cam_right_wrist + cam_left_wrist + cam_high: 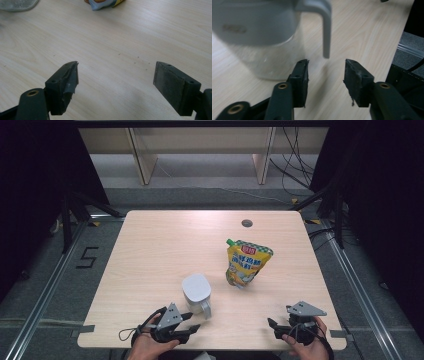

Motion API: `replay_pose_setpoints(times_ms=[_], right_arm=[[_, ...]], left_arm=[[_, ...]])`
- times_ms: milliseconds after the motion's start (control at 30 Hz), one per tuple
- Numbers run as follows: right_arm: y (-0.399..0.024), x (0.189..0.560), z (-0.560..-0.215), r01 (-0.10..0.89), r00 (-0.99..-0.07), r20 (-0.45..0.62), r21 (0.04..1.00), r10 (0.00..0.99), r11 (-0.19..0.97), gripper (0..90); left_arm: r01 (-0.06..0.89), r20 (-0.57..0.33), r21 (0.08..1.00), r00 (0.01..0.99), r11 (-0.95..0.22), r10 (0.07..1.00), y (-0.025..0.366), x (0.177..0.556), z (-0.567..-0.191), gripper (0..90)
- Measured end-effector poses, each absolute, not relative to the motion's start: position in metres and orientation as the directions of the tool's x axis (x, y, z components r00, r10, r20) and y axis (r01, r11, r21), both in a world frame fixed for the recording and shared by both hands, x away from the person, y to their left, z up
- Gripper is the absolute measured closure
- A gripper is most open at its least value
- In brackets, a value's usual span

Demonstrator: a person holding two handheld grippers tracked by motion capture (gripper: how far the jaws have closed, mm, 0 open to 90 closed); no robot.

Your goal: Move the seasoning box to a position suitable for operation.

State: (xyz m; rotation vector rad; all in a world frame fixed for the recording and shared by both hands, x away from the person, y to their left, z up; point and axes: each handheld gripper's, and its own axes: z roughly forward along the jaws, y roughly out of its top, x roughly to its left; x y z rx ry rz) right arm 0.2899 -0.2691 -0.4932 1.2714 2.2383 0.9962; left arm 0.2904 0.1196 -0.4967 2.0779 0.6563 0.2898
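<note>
Bare table point(150, 250) lies along the left edge and far side; the jug point(196, 293) and pouch point(245, 262) block the middle.

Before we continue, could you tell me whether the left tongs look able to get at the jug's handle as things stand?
Probably yes: the left tongs stand open just short of the jug's handle, with bare table between them.

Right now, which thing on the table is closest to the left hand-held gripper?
The white jug; its handle is just ahead of that gripper. The yellow pouch lies farther back.
</note>
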Motion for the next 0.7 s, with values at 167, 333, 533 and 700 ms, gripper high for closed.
replay_pose_setpoints(times_ms=[167, 333, 533, 700], right_arm=[[-0.268, 0.290, -0.493, 0.590, -0.516, 0.025, 0.735, 0.856, 0.334, 21.3], [-0.267, 0.291, -0.495, 0.578, -0.532, 0.021, 0.739, 0.846, 0.345, 21.3], [-0.267, 0.291, -0.495, 0.564, -0.536, -0.003, 0.743, 0.844, 0.360, 21.4], [-0.266, 0.290, -0.493, 0.583, -0.520, 0.007, 0.733, 0.854, 0.349, 21.4]], left_arm=[[0.344, -0.054, 0.836, 0.827, -0.427, 0.560, 0.106, 0.292, -0.498, 59.1], [0.330, -0.034, 0.829, 0.835, -0.451, 0.550, 0.096, 0.299, -0.501, 64.6], [0.297, 0.011, 0.825, 0.842, -0.480, 0.539, 0.096, 0.311, -0.500, 79.6], [0.234, 0.056, 0.820, 0.875, -0.523, 0.480, 0.100, 0.317, -0.499, 80.9]])
